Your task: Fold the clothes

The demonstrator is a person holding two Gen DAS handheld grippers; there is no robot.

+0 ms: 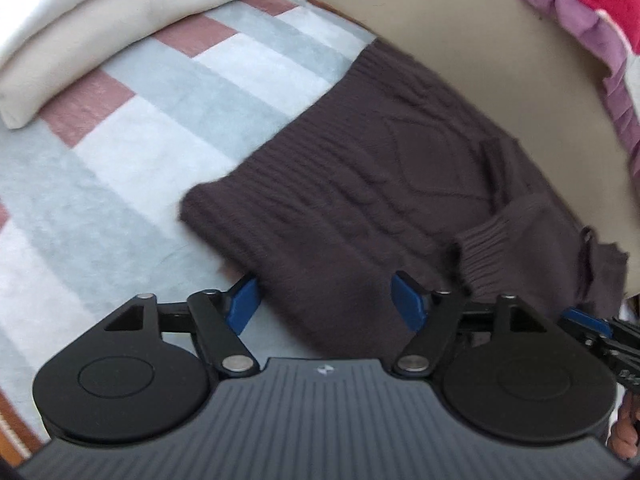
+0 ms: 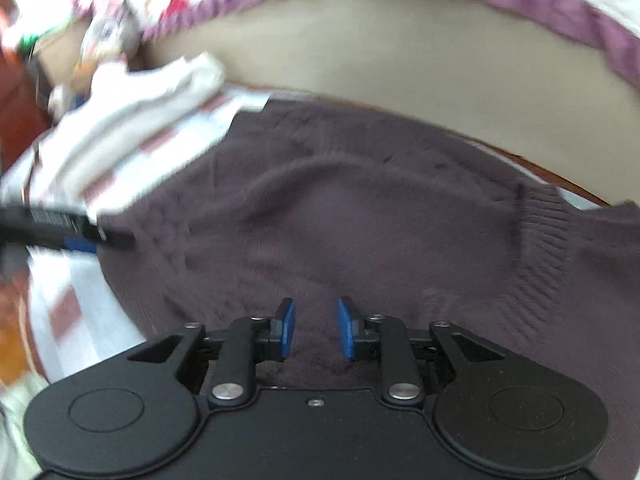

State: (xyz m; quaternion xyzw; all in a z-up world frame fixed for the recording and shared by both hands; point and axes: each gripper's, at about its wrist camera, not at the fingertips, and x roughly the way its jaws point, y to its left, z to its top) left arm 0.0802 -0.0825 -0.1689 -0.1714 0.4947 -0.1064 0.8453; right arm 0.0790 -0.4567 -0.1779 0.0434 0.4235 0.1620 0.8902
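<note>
A dark brown cable-knit sweater (image 1: pixel 380 168) lies flat on a checked blanket (image 1: pixel 120 160). One sleeve is folded across it, showing a ribbed cuff (image 1: pixel 492 248). My left gripper (image 1: pixel 326 296) hovers over the sweater's near edge, blue pads wide apart and open, gripping nothing. In the right wrist view the sweater (image 2: pixel 360 220) fills the middle. My right gripper (image 2: pixel 317 320) stands over it with a narrow gap between its pads, and no fabric is pinched. Each gripper shows at the edge of the other's view: the right gripper (image 1: pixel 592 326) and the left gripper (image 2: pixel 80 236).
A stack of folded cream cloth (image 1: pixel 100 20) lies on the blanket at the far left, blurred in the right wrist view (image 2: pixel 140 112). A beige panel (image 1: pixel 440 20) runs behind the sweater, with a purple and red quilt (image 1: pixel 592 0) beyond it. A hand (image 1: pixel 624 436) shows at the lower right.
</note>
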